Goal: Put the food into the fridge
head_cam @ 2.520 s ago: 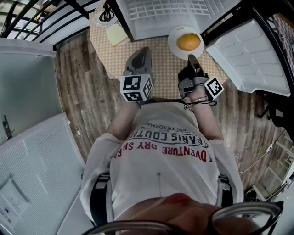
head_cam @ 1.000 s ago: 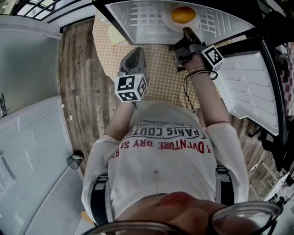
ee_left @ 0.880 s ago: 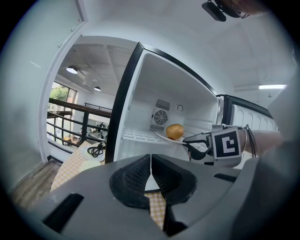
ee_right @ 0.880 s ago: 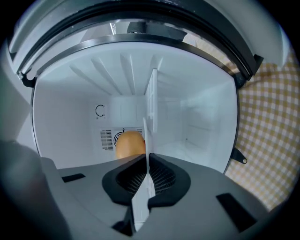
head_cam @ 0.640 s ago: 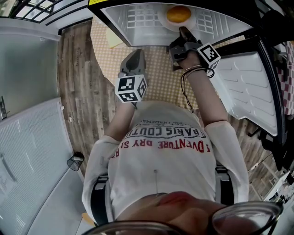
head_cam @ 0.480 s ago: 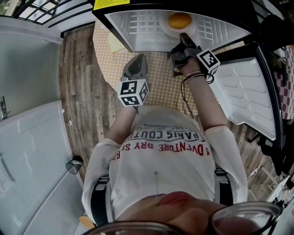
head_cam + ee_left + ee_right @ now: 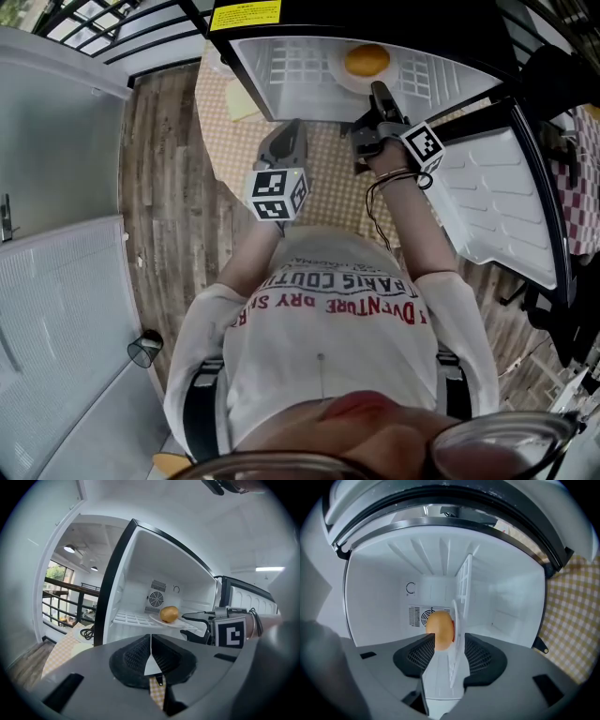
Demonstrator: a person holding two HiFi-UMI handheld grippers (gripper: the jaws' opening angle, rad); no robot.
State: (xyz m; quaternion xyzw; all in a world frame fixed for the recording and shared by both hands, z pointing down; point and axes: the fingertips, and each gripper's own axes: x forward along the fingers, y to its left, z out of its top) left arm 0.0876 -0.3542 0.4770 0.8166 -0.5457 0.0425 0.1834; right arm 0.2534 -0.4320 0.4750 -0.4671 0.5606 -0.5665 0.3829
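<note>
An orange-yellow round food (image 7: 367, 61) lies on a white plate (image 7: 349, 79) that rests on the white wire shelf (image 7: 295, 66) inside the open fridge. My right gripper (image 7: 378, 91) points into the fridge at the plate's near rim. Its jaws are opening: the plate (image 7: 455, 634) stands edge-on between them with the food (image 7: 439, 630) behind, and neither pad presses on it. My left gripper (image 7: 286, 139) hangs over the table, shut (image 7: 150, 651) and holding nothing. From there the food (image 7: 169, 614) and the right gripper (image 7: 192, 624) show ahead.
A table with a checked cloth (image 7: 328, 169) stands below the fridge opening. The fridge door (image 7: 487, 197) swings open at the right. A yellow pad (image 7: 242, 101) lies on the table's left. A wooden floor, a white panel (image 7: 56, 309) and a glass (image 7: 142, 350) are at the left.
The right gripper carried the plate with the food from over the table up onto the fridge shelf. It has since drawn back slightly from the plate. The left gripper stayed over the table.
</note>
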